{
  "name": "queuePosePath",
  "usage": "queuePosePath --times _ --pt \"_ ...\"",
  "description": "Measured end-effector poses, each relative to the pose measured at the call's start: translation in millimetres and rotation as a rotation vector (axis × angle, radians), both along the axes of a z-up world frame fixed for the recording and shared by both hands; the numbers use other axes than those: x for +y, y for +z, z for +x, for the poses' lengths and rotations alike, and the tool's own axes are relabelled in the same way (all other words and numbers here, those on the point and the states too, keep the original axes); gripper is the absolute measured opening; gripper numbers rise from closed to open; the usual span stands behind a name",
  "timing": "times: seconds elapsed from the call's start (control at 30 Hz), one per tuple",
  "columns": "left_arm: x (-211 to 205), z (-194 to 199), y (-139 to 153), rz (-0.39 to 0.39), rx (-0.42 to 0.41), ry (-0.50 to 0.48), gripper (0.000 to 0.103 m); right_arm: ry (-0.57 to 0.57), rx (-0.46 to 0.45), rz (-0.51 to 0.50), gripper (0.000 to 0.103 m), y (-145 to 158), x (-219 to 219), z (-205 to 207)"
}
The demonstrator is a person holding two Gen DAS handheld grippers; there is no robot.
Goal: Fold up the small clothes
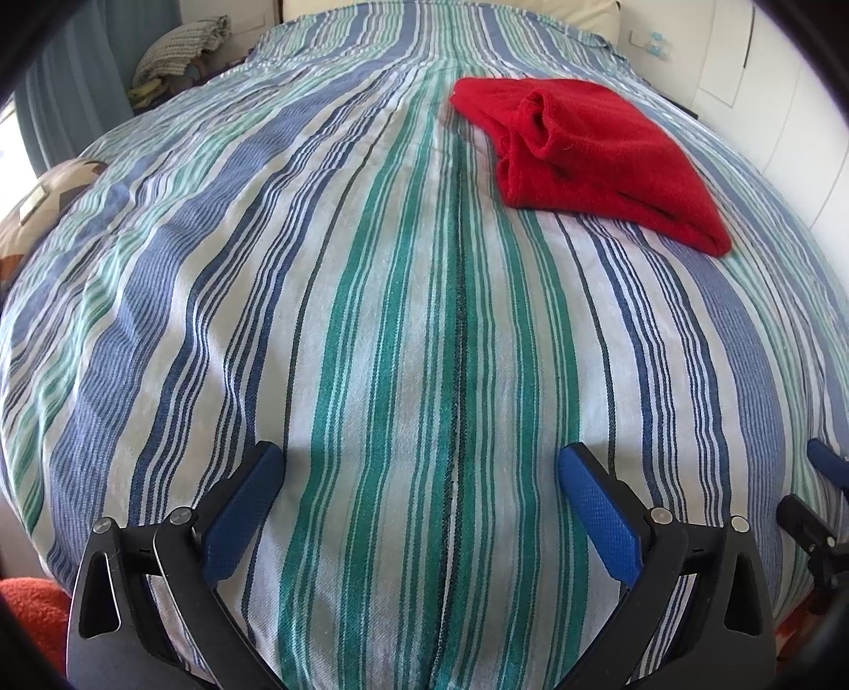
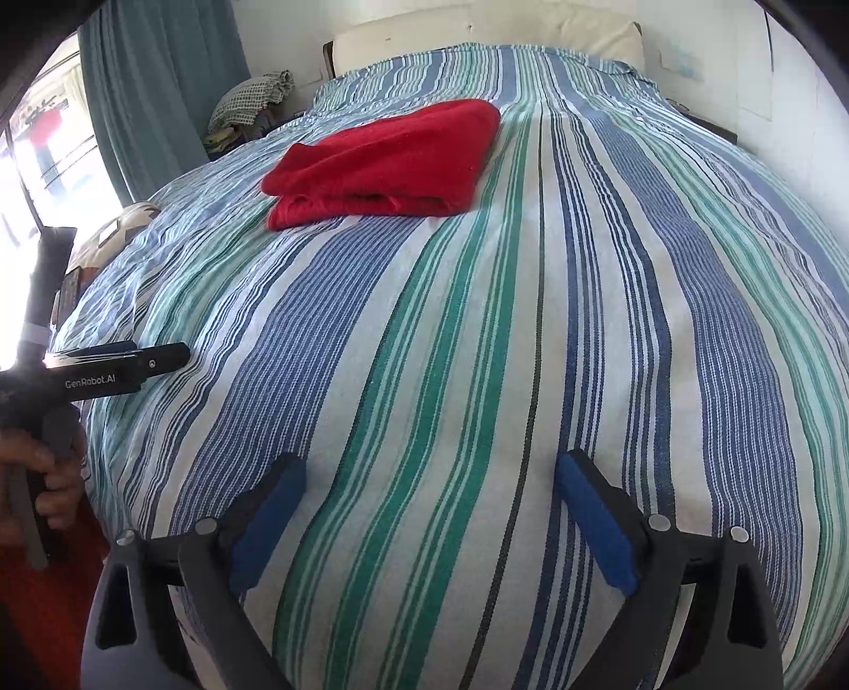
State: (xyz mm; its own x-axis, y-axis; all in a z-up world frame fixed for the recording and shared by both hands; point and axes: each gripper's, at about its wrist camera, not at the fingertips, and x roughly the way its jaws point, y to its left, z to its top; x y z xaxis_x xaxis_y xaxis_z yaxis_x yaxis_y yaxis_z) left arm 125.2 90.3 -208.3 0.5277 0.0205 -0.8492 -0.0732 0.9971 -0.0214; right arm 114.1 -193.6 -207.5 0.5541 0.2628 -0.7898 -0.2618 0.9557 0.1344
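A red knitted garment (image 1: 589, 154) lies folded into a thick stack on the striped bedspread (image 1: 371, 318), far ahead and to the right in the left wrist view. In the right wrist view the red garment (image 2: 382, 159) lies far ahead, left of centre. My left gripper (image 1: 419, 462) is open and empty, low over the near part of the bed. My right gripper (image 2: 430, 467) is open and empty, also near the bed's front edge. The left gripper (image 2: 122, 366) shows from the side at the left of the right wrist view, held by a hand.
A cream headboard cushion (image 2: 477, 37) stands at the far end of the bed. A checked cloth pile (image 2: 249, 101) and a teal curtain (image 2: 159, 79) are at the far left. A patterned cushion (image 1: 42, 207) lies at the bed's left edge. A white wall (image 1: 769, 79) runs along the right.
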Motion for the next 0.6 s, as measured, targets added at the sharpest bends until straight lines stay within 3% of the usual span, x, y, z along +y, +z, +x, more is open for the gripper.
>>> queuePosePath --times 0.1,0.23,0.4,0.5,0.6 --pt "2.9 -3.2 9.7 -0.044 0.016 0.01 0.102 0.0 0.012 0.007 0.096 1.5 -1.7 1.5" --pt "12.1 6.1 41.5 -0.219 -0.053 0.013 0.102 -0.022 0.057 0.073 0.096 10.1 -9.5 8.7" --pt "18.5 82.5 74.7 -0.422 -0.115 0.012 0.102 -0.092 0.088 0.212 0.096 27.2 -27.4 38.6" --pt "16.6 144.6 75.0 -0.436 -0.115 0.025 0.102 -0.105 0.03 0.251 0.096 50.6 -33.1 84.1" --pt "12.9 195.1 53.9 -0.41 -0.038 0.028 0.102 -0.104 -0.031 0.313 0.096 73.4 -36.0 146.7"
